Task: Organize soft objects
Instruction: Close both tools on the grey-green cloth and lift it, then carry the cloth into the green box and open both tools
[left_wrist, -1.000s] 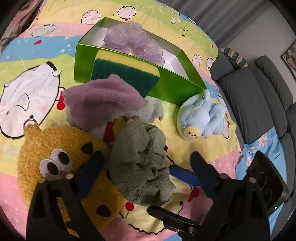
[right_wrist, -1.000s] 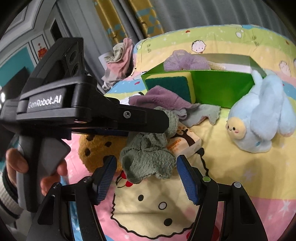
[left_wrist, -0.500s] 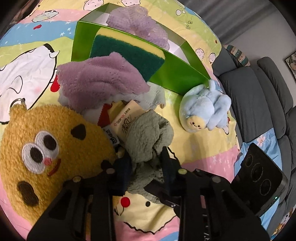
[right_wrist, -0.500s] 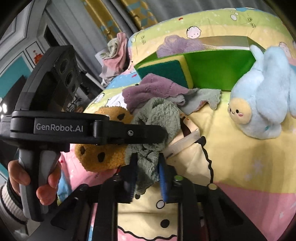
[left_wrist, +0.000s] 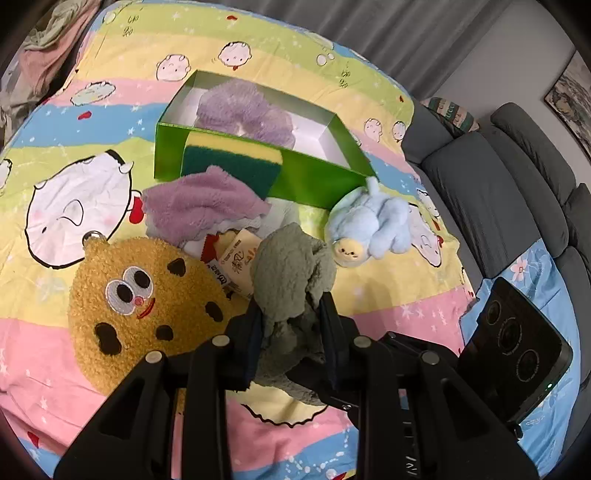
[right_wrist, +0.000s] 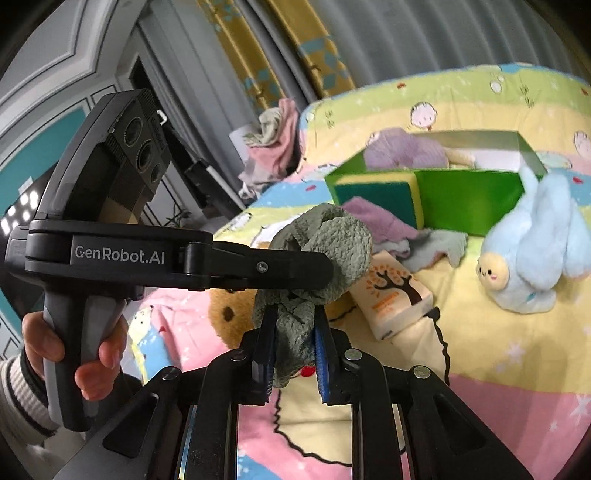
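**Green cloth is being pinched by both grippers above the bed**

A crumpled grey-green cloth (left_wrist: 291, 273) is being held by two grippers at once. The fingers of the left gripper (left_wrist: 291, 325) have just been closing, and they are now being pressed on the lower part of the bundle, with the cloth squeezed between them. The fingers of the right gripper (right_wrist: 293, 332) have just been closing as well, and a hanging fold of the same cloth (right_wrist: 321, 243) is being pinched between them. In the right wrist view the left gripper (right_wrist: 314, 273) is being seen from the side, reaching into the bundle just above the right one.

The cloth is being judged as very light, soft and limp, with a fluffy surface that is not slippery. It is not fragile, so a firm pinch is being considered safe. Because it is folding and sagging freely, a thick gathered part is being judged the best place to take hold; a thin edge could slide out.

The bundle is being kept over the bed cover (left_wrist: 110, 48), near a brown cookie plush (left_wrist: 147, 306) and a small paper packet (left_wrist: 240, 266). Behind it a purple cloth (left_wrist: 199, 206), a sponge (left_wrist: 232, 162) leaning against the green box (left_wrist: 321, 184), and a blue plush (left_wrist: 373, 229) are lying. A purple fluffy thing (left_wrist: 243, 110) is already resting inside the box.
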